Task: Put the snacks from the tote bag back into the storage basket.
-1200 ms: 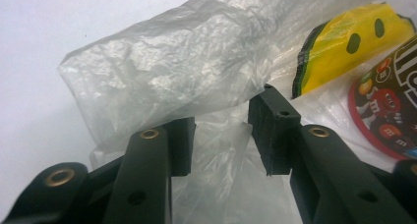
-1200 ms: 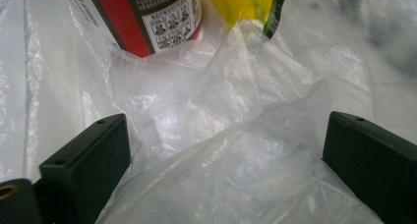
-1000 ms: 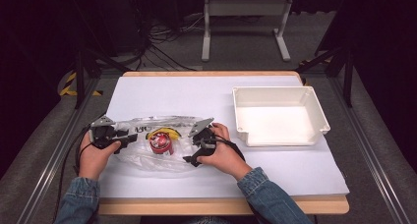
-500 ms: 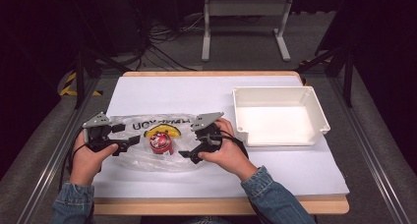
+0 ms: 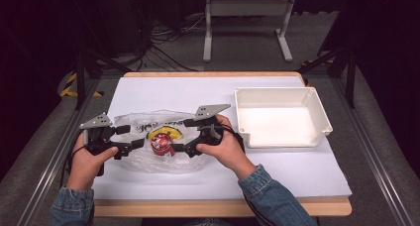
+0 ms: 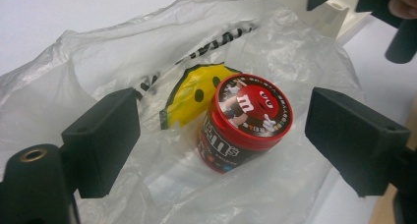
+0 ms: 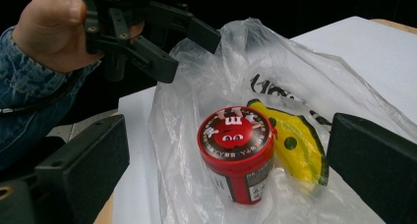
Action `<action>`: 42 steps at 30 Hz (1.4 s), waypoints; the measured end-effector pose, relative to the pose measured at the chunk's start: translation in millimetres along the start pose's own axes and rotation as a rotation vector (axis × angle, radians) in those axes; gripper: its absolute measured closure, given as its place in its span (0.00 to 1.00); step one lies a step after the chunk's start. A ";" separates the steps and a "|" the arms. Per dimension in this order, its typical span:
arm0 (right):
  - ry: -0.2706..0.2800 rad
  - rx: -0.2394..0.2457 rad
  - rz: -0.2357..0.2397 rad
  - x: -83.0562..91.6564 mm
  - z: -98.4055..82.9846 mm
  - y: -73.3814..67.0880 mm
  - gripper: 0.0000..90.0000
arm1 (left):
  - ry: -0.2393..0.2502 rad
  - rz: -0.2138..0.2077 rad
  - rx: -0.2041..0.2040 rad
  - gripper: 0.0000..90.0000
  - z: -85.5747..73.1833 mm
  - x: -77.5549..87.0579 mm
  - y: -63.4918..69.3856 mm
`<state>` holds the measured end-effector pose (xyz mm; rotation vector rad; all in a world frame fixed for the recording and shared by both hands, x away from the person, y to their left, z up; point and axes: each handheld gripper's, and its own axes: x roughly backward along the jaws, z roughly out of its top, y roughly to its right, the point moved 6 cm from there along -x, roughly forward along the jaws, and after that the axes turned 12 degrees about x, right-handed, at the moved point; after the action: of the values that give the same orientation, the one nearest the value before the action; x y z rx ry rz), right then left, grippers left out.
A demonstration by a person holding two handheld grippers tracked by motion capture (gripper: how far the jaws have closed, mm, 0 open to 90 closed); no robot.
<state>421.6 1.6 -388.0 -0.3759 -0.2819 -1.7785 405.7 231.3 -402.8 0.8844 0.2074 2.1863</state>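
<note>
High view: on the white-covered worktop (image 5: pixel 297 171), a clear plastic bag (image 5: pixel 148 159) lies between the left tool (image 5: pixel 130 137) and right tool (image 5: pixel 179 135) — both gaping wide, gripping nothing. An empty white tray (image 5: pixel 324 118) sits to the right.

Left gripper view: a red-lidded candy tub (image 6: pixel 244 122) stands in the bag beside a yellow packet (image 6: pixel 192 94).

Right gripper view: tub and packet touch — jaws wide apart.

High view looks forward and down over the desk (image 5: pixel 297 181); both gripper views face, close up, one shared candy tub (image 6: pixel 244 121) from opposite sides.
</note>
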 end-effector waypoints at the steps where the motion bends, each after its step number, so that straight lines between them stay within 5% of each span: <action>1: 0.003 -0.004 0.000 -1.6 0.9 0.5 0.03 | -0.001 -0.002 0.000 0.14 -0.3 1.0 0.1; 5: 0.012 -0.016 -0.009 -7.4 5.1 -0.2 0.03 | -0.055 -0.085 -0.027 0.06 -5.5 7.4 3.1; 10: 0.008 0.002 -0.024 -22.0 12.1 -2.0 0.03 | -0.073 -0.048 -0.017 0.06 -7.8 11.8 -0.6; 21: -0.096 0.000 -0.094 -57.1 -7.2 14.0 0.05 | -0.139 -0.131 -0.055 0.08 -13.9 18.7 3.2; 35: -0.157 0.071 -0.024 -88.8 -37.9 5.2 0.05 | -0.139 -0.118 -0.039 0.07 -14.3 20.2 -1.1; 42: -0.164 0.065 -0.008 -96.9 -46.3 3.9 0.05 | -0.135 -0.108 -0.031 0.07 -14.5 19.5 -4.0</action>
<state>441.3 69.3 -469.1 -0.4755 -0.4560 -1.7444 389.3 249.6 -404.9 0.9773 0.1515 2.0169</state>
